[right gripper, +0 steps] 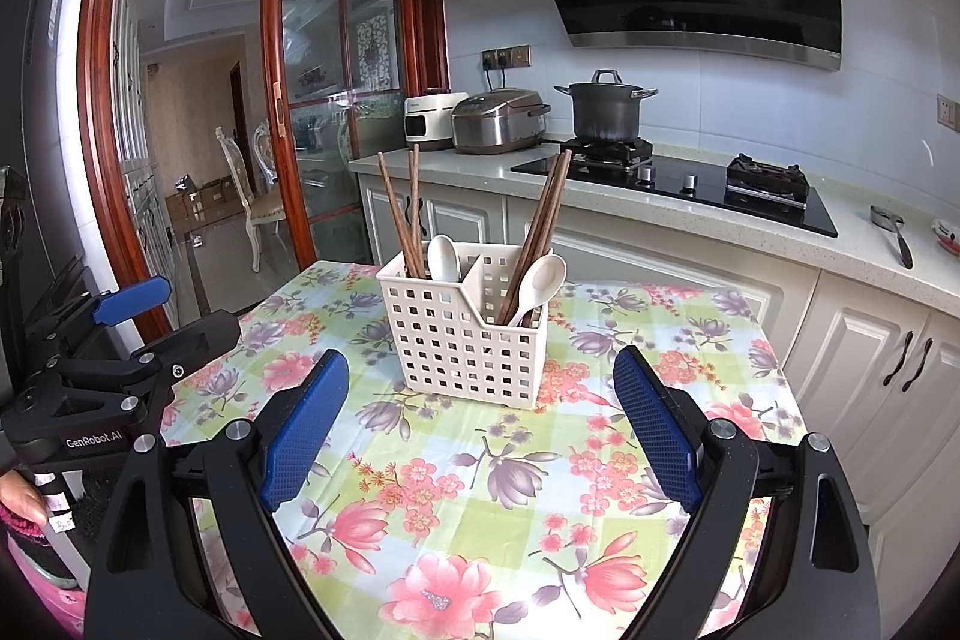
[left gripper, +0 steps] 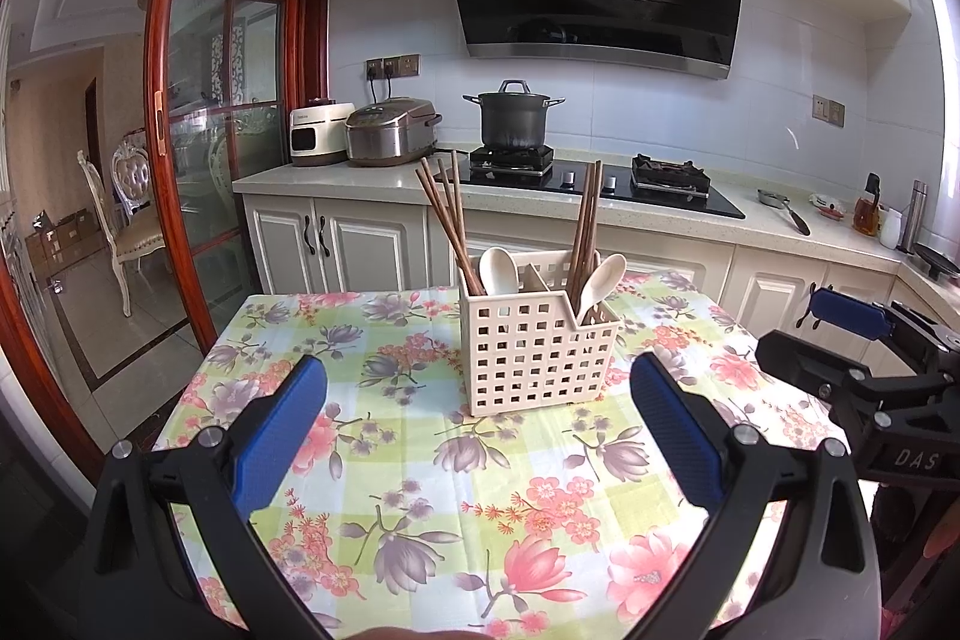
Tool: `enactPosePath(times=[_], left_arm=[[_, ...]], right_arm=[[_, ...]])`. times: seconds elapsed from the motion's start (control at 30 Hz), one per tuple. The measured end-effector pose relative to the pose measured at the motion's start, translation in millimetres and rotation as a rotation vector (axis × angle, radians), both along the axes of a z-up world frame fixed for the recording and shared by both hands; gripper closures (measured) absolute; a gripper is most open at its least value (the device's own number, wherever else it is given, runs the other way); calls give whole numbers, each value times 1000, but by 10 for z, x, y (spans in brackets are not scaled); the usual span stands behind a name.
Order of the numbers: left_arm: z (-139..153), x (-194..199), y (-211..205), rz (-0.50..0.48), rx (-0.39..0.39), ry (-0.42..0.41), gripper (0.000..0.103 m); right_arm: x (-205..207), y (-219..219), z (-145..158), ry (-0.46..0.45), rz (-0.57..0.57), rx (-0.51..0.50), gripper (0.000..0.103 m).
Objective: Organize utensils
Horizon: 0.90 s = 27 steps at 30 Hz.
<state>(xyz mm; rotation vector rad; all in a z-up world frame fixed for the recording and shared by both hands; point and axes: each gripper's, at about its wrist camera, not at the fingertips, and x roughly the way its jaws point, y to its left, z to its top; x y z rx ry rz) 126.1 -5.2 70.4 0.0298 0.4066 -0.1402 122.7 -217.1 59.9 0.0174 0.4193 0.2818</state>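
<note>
A cream perforated utensil caddy [left gripper: 537,346] stands upright on the tabletop [left gripper: 372,436], which is covered by a floral checked cloth, just right of center in the left wrist view and at center in the right wrist view. A divider splits the caddy into 2 compartments. The left compartment holds a bundle of brown chopsticks [left gripper: 447,220] leaning toward the upper left of the frame and a white spoon [left gripper: 499,271] with its bowl up. The right compartment holds a second bundle of chopsticks [left gripper: 585,226], nearly upright, and a second white spoon [left gripper: 600,280] tilted to the right.

The left tongs [left gripper: 477,424] fill the lower part of their own view, their blue pads spread wide with nothing between them, hovering over the cloth near the caddy without touching it. The right tongs [right gripper: 480,418] are likewise spread wide and empty, in the lower part of their view, short of the caddy.

Behind the tabletop, in the upper half of both frames, a dark lidded pot [left gripper: 514,115] sits on a gas hob, with a rice cooker [left gripper: 390,133] to its left on the kitchen counter.
</note>
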Motion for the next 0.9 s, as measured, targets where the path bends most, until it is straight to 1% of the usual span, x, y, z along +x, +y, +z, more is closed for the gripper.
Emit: enactPosePath(times=[0.37,0.47,0.6,0.8,0.9], left_arm=[[-6,9,-15,4,13,1,5],[-29,14,-11,10,7,6,5],[-43,9,-15,28,17,-8,5],[-17,0,25,6,-11,-6,5],[-14,-11,15,1,-11,-3,5]], right_arm=[[0,1,-17,1,-3,1,19],[-3,-1,-20,2,-4,1,19],[-1,-27,-22,6,-9,2,19],[-2,-34,-21,6,-9,2,19],[-2,-39,-22,8,-11,3,19]])
